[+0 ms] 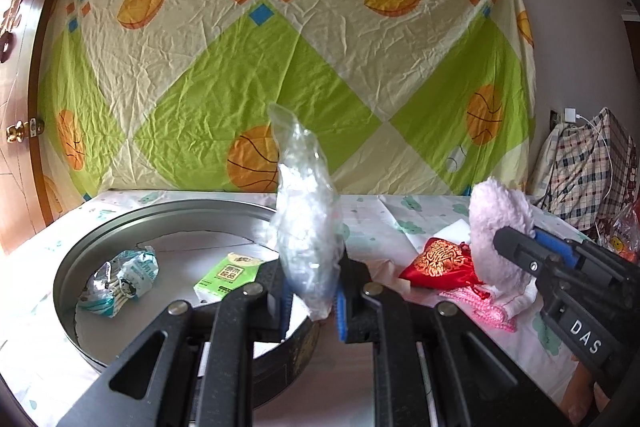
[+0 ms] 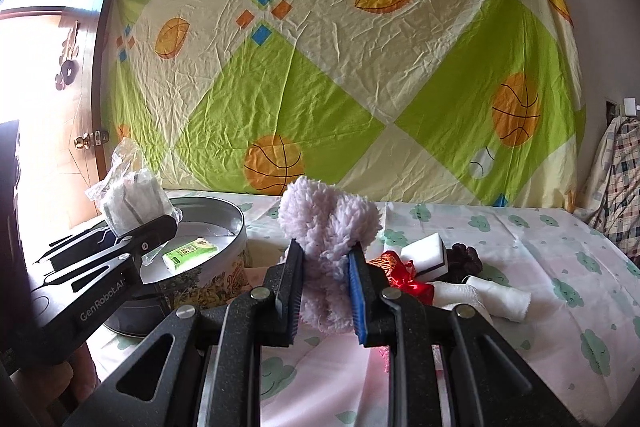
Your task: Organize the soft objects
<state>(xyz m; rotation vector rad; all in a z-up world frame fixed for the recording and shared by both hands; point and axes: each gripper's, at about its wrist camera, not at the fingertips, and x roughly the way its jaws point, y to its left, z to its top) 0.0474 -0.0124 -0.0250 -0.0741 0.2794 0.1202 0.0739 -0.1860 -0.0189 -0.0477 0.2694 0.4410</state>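
Note:
My left gripper [image 1: 312,287] is shut on a clear plastic bag of white pads [image 1: 306,223], held upright over the right rim of a round metal tin [image 1: 72,259]; the bag [image 2: 128,203] also shows in the right wrist view. A green tissue pack [image 1: 228,275] and a crumpled wrapper [image 1: 120,279] lie in the tin. My right gripper [image 2: 324,287] is shut on a fluffy lilac cloth [image 2: 328,227], held above the table right of the tin [image 2: 224,223]. In the left wrist view the cloth [image 1: 500,223] is at the right.
A red and gold pouch [image 1: 440,263], a pink knitted piece [image 1: 480,307], a white sponge [image 2: 424,255], a dark scrunchie [image 2: 464,259] and a white rolled cloth [image 2: 496,299] lie on the cloud-print tablecloth. A checked bag [image 1: 588,171] stands at the far right. A door is at the left.

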